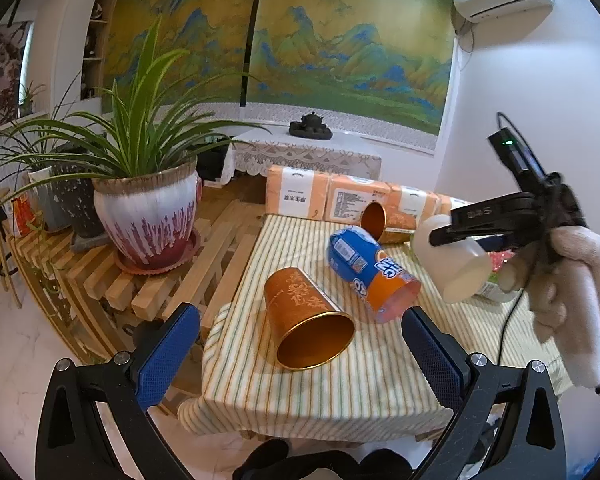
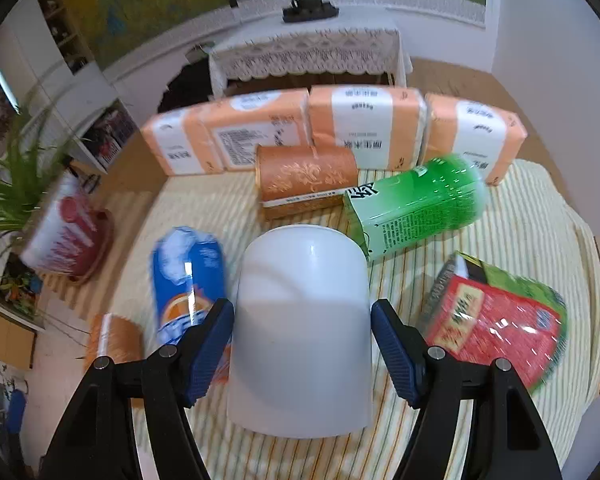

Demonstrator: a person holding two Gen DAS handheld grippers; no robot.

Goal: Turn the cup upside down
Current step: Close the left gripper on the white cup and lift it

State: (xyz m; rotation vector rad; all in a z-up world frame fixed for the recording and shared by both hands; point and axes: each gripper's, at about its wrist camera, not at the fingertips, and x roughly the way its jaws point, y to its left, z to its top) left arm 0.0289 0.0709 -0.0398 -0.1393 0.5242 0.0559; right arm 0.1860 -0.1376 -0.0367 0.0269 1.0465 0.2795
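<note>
right now the white cup (image 2: 302, 336) sits dead centre of the right-wrist view, pinched at its sides between the right gripper (image 2: 302, 350) pads — its long axis runs straight away from the tool, closed end toward the top of the frame (mouth nearest the camera, i think). the left gripper (image 1: 300, 356) hangs spread wide, holding nothing, lower centre of its own view — the orange tin (image 1: 306, 320) lies beyond it.
</note>
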